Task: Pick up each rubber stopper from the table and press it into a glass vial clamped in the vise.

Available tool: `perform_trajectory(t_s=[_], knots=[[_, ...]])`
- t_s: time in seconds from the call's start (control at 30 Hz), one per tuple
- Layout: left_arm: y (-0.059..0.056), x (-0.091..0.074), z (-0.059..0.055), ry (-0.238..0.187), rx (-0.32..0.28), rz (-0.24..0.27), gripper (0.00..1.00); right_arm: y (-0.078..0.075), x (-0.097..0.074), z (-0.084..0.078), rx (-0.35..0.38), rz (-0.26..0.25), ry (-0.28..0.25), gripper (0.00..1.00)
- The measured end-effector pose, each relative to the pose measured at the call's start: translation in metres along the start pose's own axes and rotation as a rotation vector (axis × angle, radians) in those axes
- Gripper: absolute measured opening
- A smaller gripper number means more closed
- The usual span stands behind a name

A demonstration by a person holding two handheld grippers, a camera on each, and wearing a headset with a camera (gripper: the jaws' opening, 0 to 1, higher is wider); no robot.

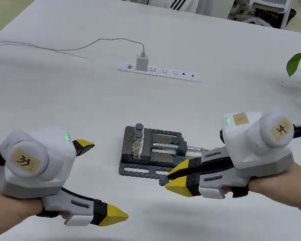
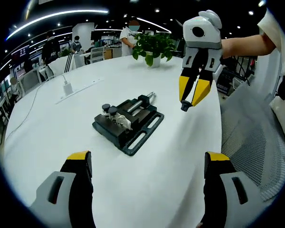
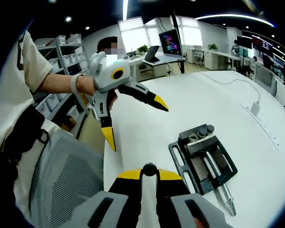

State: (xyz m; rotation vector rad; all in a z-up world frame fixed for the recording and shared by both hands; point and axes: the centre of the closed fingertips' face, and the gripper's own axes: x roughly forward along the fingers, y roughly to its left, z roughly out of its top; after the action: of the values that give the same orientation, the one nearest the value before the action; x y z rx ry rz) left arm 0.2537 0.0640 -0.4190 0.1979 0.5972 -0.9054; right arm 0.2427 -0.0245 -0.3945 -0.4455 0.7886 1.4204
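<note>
— What's the right gripper (image 1: 169,182) doing?
— Its jaws are pinching tight on a dark rubber stopper (image 3: 149,168), hovering above the white table (image 1: 65,95) just beside the vise's (image 1: 151,152) near corner.
— And the left gripper (image 1: 109,181)?
— It's hanging well to the left, jaws spread wide, gripping nothing.
— The glass vials (image 1: 138,143)?
— They're standing clamped at the vise's left end, dark caps sitting on top. Farther back, a power strip (image 1: 160,72) is lying with a white charger (image 1: 142,63) plugged in.
</note>
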Motion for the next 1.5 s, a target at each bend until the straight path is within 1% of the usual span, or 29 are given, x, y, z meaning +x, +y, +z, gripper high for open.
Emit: perform_trajectory(t_s=[0.07,0.17,0.33,0.37,0.43,0.5,0.53,0.6,0.63,0.7,0.87,0.97,1.13,1.27,1.5], knots=[[0.003,-0.002,0.001,-0.011,-0.005,0.017,0.97,-0.006,0.0,0.002,-0.017,-0.008,0.028,0.05],[0.003,-0.004,0.001,-0.013,-0.002,0.029,0.97,-0.014,-0.001,0.007,-0.038,-0.008,0.062,0.05],[0.003,-0.008,0.003,-0.022,0.003,0.046,0.97,-0.03,0.001,0.012,-0.108,-0.015,0.146,0.05],[0.002,-0.008,0.002,-0.019,-0.001,0.048,0.97,-0.033,0.001,0.014,-0.134,-0.015,0.164,0.05],[0.001,-0.008,0.003,-0.024,0.001,0.054,0.97,-0.038,0.001,0.017,-0.164,-0.018,0.189,0.05],[0.0,-0.009,0.004,-0.029,-0.012,0.056,0.96,-0.044,0.002,0.022,-0.185,-0.019,0.203,0.05],[0.0,-0.009,0.005,-0.032,-0.006,0.059,0.96,-0.047,0.003,0.025,-0.204,-0.016,0.213,0.05],[0.0,-0.009,0.004,-0.025,0.002,0.064,0.96,-0.051,0.003,0.028,-0.231,-0.017,0.237,0.05],[0.001,-0.009,0.004,-0.029,-0.005,0.064,0.96,-0.055,0.004,0.029,-0.255,-0.018,0.254,0.05],[0.002,-0.009,0.006,-0.038,-0.01,0.069,0.96,-0.059,0.006,0.033,-0.279,-0.011,0.275,0.05],[0.003,-0.007,0.009,-0.048,-0.009,0.08,0.95,-0.071,0.01,0.038,-0.355,-0.001,0.335,0.05],[0.004,-0.006,0.011,-0.057,-0.017,0.086,0.95,-0.076,0.015,0.042,-0.394,0.012,0.366,0.05],[0.004,-0.004,0.009,-0.059,-0.026,0.091,0.95,-0.082,0.025,0.048,-0.475,0.037,0.423,0.05],[0.002,-0.004,0.005,-0.063,-0.045,0.092,0.94,-0.082,0.033,0.05,-0.538,0.061,0.459,0.05],[-0.001,-0.003,0.0,-0.071,-0.066,0.096,0.93,-0.082,0.044,0.051,-0.609,0.084,0.506,0.05]])
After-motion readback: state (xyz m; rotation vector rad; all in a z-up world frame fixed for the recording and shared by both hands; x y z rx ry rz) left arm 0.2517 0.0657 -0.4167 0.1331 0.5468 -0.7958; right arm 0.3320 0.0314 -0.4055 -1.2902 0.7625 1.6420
